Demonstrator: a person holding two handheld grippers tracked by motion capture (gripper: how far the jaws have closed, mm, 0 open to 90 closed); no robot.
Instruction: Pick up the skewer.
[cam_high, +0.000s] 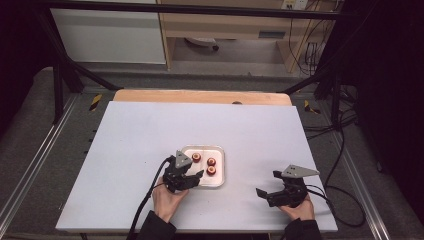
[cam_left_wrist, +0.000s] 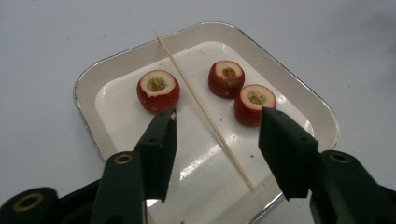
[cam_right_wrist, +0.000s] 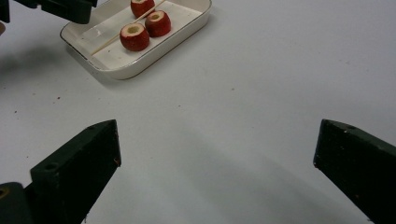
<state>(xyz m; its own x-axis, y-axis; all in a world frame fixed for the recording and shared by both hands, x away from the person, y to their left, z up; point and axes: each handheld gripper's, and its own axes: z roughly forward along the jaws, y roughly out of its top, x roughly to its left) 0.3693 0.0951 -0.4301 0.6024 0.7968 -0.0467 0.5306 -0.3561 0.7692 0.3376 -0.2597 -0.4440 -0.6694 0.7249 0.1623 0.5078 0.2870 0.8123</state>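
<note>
Skewer: the thin wooden skewer (cam_left_wrist: 205, 112) lies slanted across the shallow white metal-rimmed tray (cam_left_wrist: 88, 88), between three cored red fruit pieces (cam_left_wrist: 158, 91).
Left gripper (cam_left_wrist: 217, 144): hovers over the tray's near end, jaws half parted astride the skewer, gripping nothing.
Right gripper (cam_right_wrist: 215, 172): jaws spread wide, released, above the bare white desk (cam_right_wrist: 261, 74).
Risk: the flat-lying skewer may roll or slip from the closing jaws.
Risk: a jaw may knock the nearest fruit or tip the tray.
</note>
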